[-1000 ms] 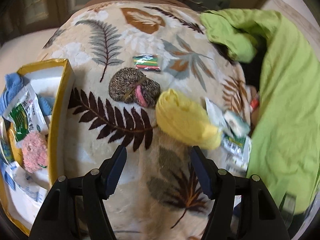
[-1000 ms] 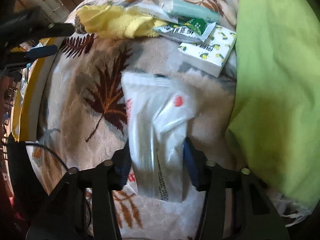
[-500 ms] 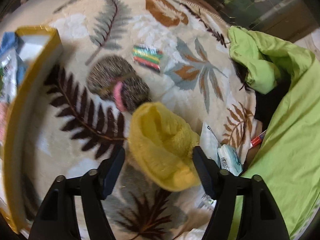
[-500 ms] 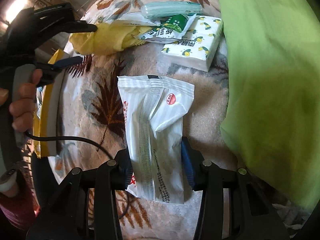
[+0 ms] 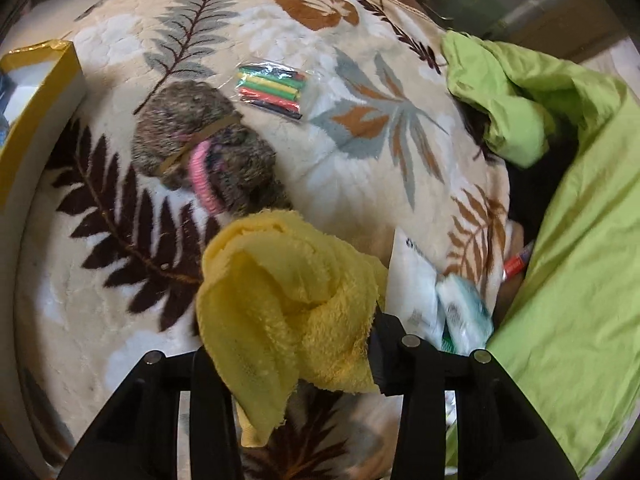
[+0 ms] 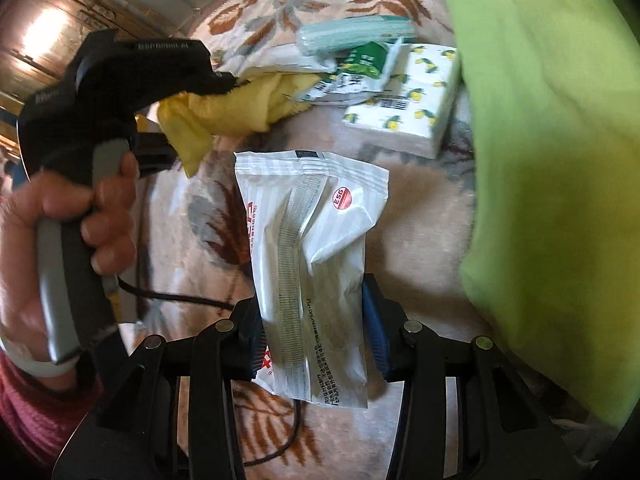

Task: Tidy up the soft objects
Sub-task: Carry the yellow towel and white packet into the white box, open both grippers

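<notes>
A: Leaf-print blanket on a bed; left tool has just closed, pinching the towel

B: Right tool pinches the packet; I'd say lift both to the box next

Place: a home, most likely a bedroom.
Bedding: plush leaf-patterned blanket fills the frame's middle; lime-green sheet at right.
Furniture: carved wooden cabinet doors, upper left of the right wrist view.

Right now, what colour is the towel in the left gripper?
Yellow; the towel shows best in the left wrist view.
</notes>
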A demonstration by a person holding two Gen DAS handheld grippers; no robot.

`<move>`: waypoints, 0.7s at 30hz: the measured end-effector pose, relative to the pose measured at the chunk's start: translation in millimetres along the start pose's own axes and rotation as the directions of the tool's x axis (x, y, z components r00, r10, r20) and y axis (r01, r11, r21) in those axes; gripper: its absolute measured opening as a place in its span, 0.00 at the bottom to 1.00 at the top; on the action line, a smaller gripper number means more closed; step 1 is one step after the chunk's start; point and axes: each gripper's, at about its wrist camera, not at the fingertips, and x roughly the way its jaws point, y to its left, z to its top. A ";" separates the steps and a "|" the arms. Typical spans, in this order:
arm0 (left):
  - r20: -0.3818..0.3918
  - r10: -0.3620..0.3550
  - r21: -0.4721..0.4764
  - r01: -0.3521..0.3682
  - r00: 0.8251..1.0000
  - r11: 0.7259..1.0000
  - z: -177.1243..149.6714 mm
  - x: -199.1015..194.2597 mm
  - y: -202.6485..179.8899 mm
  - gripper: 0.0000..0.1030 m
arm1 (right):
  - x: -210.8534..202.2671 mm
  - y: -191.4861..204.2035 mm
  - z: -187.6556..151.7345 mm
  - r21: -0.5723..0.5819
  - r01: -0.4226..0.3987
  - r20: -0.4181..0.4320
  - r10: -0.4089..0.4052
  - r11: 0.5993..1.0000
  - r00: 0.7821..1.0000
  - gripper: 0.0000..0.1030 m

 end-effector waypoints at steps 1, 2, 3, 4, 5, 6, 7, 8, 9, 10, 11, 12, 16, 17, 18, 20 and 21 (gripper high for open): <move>-0.005 -0.003 0.007 0.003 1.000 1.000 -1.7 -3.1 3.3 0.40 | 0.8 1.2 1.1 0.001 -0.011 0.001 0.011 1.000 1.000 0.40; -0.008 -0.009 0.009 0.009 1.000 1.000 -3.7 -7.0 7.8 0.40 | -0.1 4.0 2.2 0.002 -0.017 0.005 0.017 1.000 1.000 0.40; -0.009 -0.010 0.011 0.011 1.000 1.000 -5.3 -11.2 11.7 0.40 | -2.6 6.2 3.6 0.000 -0.020 0.014 0.020 1.000 1.000 0.40; -0.007 -0.004 0.019 0.004 1.000 1.000 -7.4 -17.0 16.4 0.40 | -5.3 8.5 5.5 -0.002 -0.019 0.022 0.019 1.000 1.000 0.40; -0.006 -0.002 0.029 0.002 1.000 1.000 -8.9 -21.3 18.9 0.40 | -8.9 10.5 7.2 -0.004 -0.019 0.032 0.019 1.000 0.999 0.40; -0.003 0.001 0.041 -0.001 1.000 0.999 -10.6 -26.2 21.4 0.40 | -13.0 13.6 9.3 -0.012 -0.019 0.042 0.020 1.000 0.999 0.40; 0.000 0.012 0.058 -0.012 1.000 0.998 -12.7 -31.7 23.9 0.40 | -16.3 17.5 11.9 -0.025 -0.012 0.052 0.013 1.000 0.999 0.40; 0.001 0.020 0.079 -0.020 1.000 0.997 -14.8 -37.1 26.1 0.40 | -18.2 20.9 14.8 -0.036 -0.003 0.060 0.006 0.999 0.998 0.40; 0.002 0.026 0.098 -0.026 1.000 0.995 -16.4 -41.4 27.7 0.40 | -20.0 24.6 17.8 -0.049 0.006 0.068 -0.003 0.999 0.998 0.40; 0.005 0.036 0.115 -0.036 0.999 0.993 -18.4 -46.0 29.3 0.40 | -20.4 27.7 21.2 -0.058 0.013 0.072 -0.009 0.998 0.997 0.40; 0.008 0.051 0.136 -0.052 0.999 0.989 -20.5 -50.0 30.1 0.40 | -17.7 33.2 21.3 -0.061 0.018 0.074 -0.013 0.998 0.997 0.40; 0.012 0.065 0.159 -0.066 0.998 0.985 -22.7 -53.8 31.3 0.40 | -15.8 37.8 23.6 -0.067 0.022 0.077 -0.017 0.997 0.997 0.40; 0.037 0.110 0.227 -0.115 0.993 0.967 -31.5 -70.1 38.0 0.40 | -8.4 54.2 34.2 -0.106 0.027 0.086 -0.018 0.994 0.996 0.40; 0.047 0.119 0.242 -0.127 0.992 0.962 -33.7 -75.1 39.5 0.40 | -8.1 58.5 34.9 -0.115 0.025 0.087 -0.015 0.993 0.996 0.40; 0.058 0.130 0.261 -0.141 0.990 0.955 -35.9 -79.8 40.0 0.40 | -6.4 64.3 36.7 -0.129 0.025 0.087 -0.014 0.991 0.996 0.40; 0.077 0.140 0.283 -0.157 0.987 0.946 -38.9 -88.6 42.1 0.40 | -3.4 77.4 40.9 -0.156 0.028 0.095 -0.013 0.987 0.995 0.40; 0.082 0.146 0.294 -0.164 0.986 0.942 -40.3 -93.2 43.5 0.40 | -3.1 82.8 42.2 -0.169 0.028 0.099 -0.012 0.985 0.995 0.40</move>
